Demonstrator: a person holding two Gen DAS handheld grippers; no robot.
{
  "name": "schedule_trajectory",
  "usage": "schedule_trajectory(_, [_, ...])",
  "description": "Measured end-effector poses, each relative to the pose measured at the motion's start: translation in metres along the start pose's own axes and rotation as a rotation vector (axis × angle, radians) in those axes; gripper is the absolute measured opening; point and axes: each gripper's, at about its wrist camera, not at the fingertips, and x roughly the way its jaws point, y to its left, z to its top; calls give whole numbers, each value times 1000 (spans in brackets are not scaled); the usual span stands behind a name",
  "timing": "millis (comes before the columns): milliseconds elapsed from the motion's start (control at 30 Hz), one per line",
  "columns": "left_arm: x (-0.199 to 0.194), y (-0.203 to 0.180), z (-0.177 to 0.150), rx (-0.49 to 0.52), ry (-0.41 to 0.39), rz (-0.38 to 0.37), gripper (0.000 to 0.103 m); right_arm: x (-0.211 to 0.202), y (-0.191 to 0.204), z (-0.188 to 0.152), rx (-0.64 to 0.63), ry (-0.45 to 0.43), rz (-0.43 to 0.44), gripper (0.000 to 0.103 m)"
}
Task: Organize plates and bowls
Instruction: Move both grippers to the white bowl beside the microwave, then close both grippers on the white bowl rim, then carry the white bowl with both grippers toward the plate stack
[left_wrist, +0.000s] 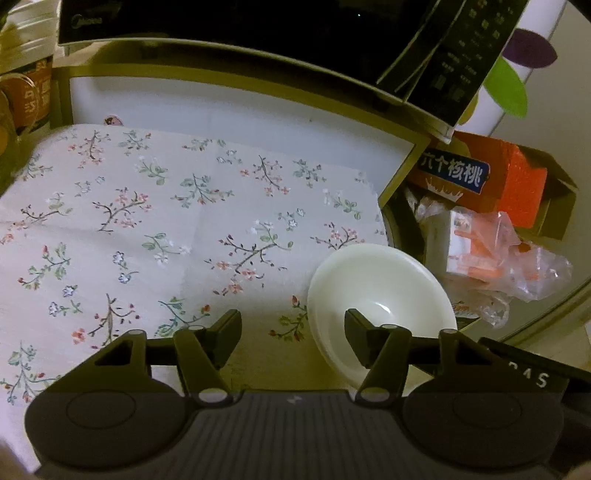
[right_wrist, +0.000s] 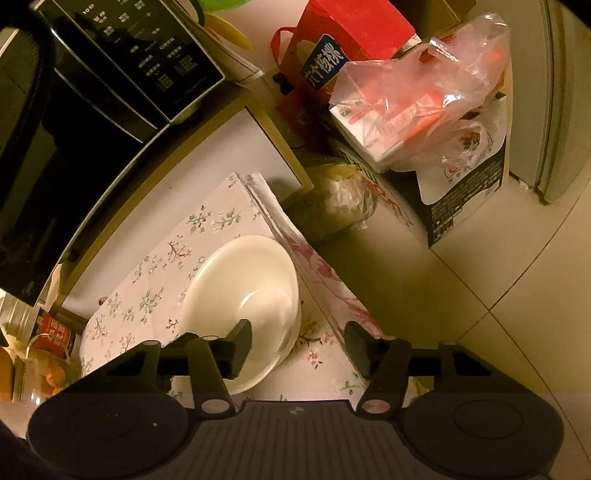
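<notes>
One white bowl (left_wrist: 380, 295) is the only dish in sight, and it sits upright on a flowered cloth (left_wrist: 147, 221) near that cloth's far right corner. Both grippers hang above it, pointing steeply down.

From the left wrist, the left gripper (left_wrist: 291, 332) has its jaws standing about half apart with only bare cloth between them. The bowl lies to the right of the gap — the right-hand fingertip (left_wrist: 356, 326) overlaps the bowl's hollow in the picture, but whether it touches the rim I cannot tell. Nothing is pinched.

From the right wrist, the right gripper (right_wrist: 295, 343) also has its jaws about half apart. Here the bowl (right_wrist: 243, 291) lies to the left of the gap; the left-hand fingertip (right_wrist: 242, 345) stands over the bowl's near side, and the bowl's right edge reaches partly into the space between the jaws. The other fingertip is over the cloth (right_wrist: 159, 291) at its edge, clear of the bowl. The pads do not press on anything.

Beyond the jaws, a black microwave (left_wrist: 258, 33) sits on a shelf above the cloth. Off to the right of the jaws — past the cloth's edge — stand a red carton (left_wrist: 491, 177) and a clear plastic bag (right_wrist: 436, 96) over boxes.
</notes>
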Motion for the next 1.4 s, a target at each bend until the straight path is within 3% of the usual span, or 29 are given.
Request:
schedule_trajectory(67, [3,-1,0,11,-1,5,47,4,0,-1,-6,2,-6,41])
schedule_trajectory(300, [9,-5,2,31,4,-4,37,8,-4,-2,10,5,-4,16])
schedule_trajectory(367, [10,-7,1,50,8,-15,17,7,-4,-3,10,5,-4,7])
schedule_trajectory(467, [8,-8,0,51,13,-37,8,7,-3,-5,9,10,-4,5])
schedule_trajectory(867, [-49,12,-4,23,-15,-61,6,-28,22,-13,-47,31,38,5])
schedule_trajectory(1400, [-165,50,-41,-23,-68,-101,7,-135,66,-64,-245,44,103,7])
